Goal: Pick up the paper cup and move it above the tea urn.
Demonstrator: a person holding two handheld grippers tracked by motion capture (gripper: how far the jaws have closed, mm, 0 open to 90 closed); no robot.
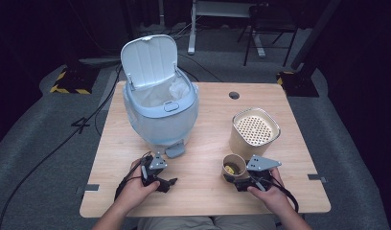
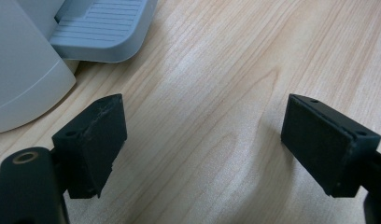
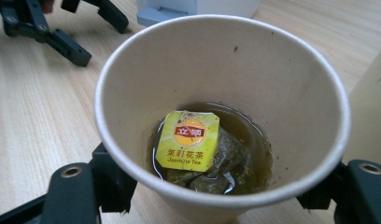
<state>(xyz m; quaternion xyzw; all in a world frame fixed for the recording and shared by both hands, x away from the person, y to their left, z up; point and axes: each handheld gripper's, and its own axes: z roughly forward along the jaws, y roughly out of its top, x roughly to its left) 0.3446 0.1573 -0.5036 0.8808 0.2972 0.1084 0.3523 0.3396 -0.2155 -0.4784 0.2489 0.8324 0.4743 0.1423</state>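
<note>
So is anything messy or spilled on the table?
Nothing looks spilled. The paper cup, gripped by the right gripper, has a used tea bag with its yellow tag sitting in a little brown tea, all inside the cup. The bin stands upright with its lid open.

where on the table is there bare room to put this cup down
Bare wood lies in the middle strip between the bin and the strainer container, running back to the cable hole; also along the right edge of the table. It is crowded at the front, where the left gripper and the right gripper holding the paper cup sit.
</note>
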